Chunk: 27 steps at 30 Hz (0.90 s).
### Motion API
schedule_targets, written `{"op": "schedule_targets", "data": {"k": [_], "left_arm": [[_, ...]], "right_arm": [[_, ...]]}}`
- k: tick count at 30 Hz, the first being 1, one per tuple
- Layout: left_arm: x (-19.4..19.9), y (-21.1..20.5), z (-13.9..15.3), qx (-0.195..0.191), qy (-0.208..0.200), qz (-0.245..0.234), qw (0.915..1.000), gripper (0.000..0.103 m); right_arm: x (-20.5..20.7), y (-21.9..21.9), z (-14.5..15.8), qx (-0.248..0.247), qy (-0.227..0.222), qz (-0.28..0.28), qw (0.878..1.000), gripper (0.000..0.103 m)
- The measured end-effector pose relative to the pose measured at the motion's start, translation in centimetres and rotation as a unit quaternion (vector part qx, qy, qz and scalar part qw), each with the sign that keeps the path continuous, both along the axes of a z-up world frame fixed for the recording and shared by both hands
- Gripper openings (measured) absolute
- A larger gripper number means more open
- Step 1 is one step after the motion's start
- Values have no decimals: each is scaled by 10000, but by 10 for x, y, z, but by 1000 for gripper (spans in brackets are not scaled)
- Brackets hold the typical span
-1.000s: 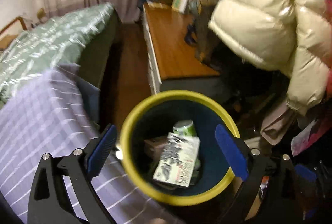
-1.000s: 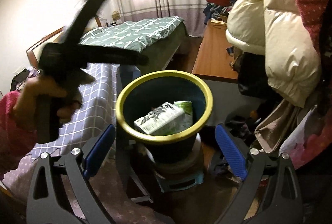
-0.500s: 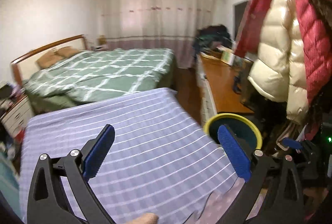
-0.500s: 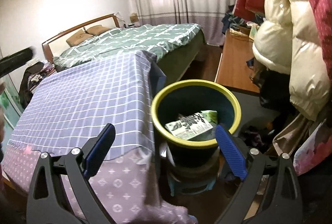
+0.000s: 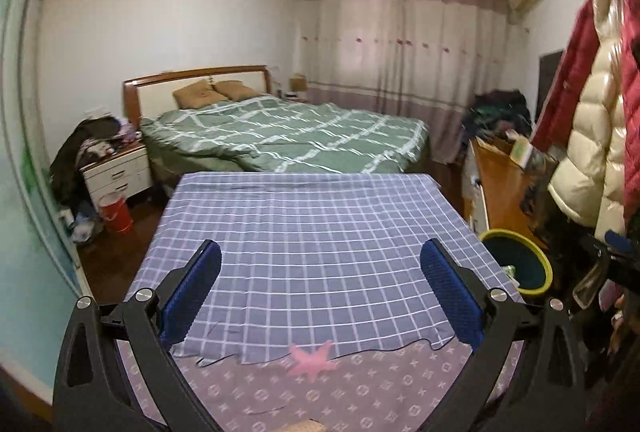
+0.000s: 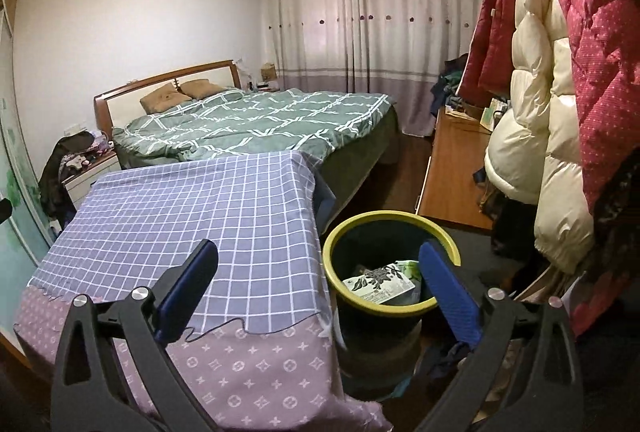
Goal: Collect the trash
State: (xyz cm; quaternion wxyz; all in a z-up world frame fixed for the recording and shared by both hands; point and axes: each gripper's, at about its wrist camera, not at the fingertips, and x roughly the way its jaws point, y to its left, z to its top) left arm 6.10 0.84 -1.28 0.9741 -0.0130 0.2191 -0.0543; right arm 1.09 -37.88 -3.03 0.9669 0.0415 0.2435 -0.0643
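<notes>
A dark bin with a yellow rim (image 6: 390, 268) stands on the floor right of the table; inside lies a white and green printed packet (image 6: 380, 282) among other trash. My right gripper (image 6: 318, 290) is open and holds nothing, its right finger (image 6: 448, 292) in front of the bin's rim. In the left wrist view the bin (image 5: 516, 262) sits at the right, beyond the table's edge. My left gripper (image 5: 320, 288) hangs open and holds nothing above the checked tablecloth (image 5: 312, 244).
A table under a blue checked cloth (image 6: 192, 216) and a mauve patterned cloth (image 6: 248, 364) fills the foreground. Behind it is a green bed (image 6: 260, 124). A wooden desk (image 6: 452, 168) and hanging puffer coats (image 6: 552, 92) crowd the right. A nightstand (image 5: 116, 172) and a red bucket (image 5: 116, 212) stand at the left.
My left gripper has swung away from above the bin to the left and now looks over the table. My right gripper has risen and backed off, so the bin sits lower right.
</notes>
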Motion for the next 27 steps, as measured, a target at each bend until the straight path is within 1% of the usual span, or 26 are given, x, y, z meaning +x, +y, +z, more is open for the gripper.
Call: {"op": "schedule_targets", "data": {"k": [3,9,14,19,27], "left_arm": [[-12,13,-2,-36,-11,61,10000,98],[-22,19,-3,-60,-6,33,10000,98],[-21,19,-3,-76,40,46,10000,98],[-12,5,-1,-55,63,32,10000,98],[-11,1,-3,-52,76,18,10000,98]], "right_arm": [[-8,5,0,-60,-37,-15,10000,96],[-15,10,1,-72,-49,-2,10000,96],[-13,10,-2,-21,7,15,10000,96],[-10,9,-4,-16,38,-15,10000,96],[-8,9,-4,-8,40,0,10000,96]]}}
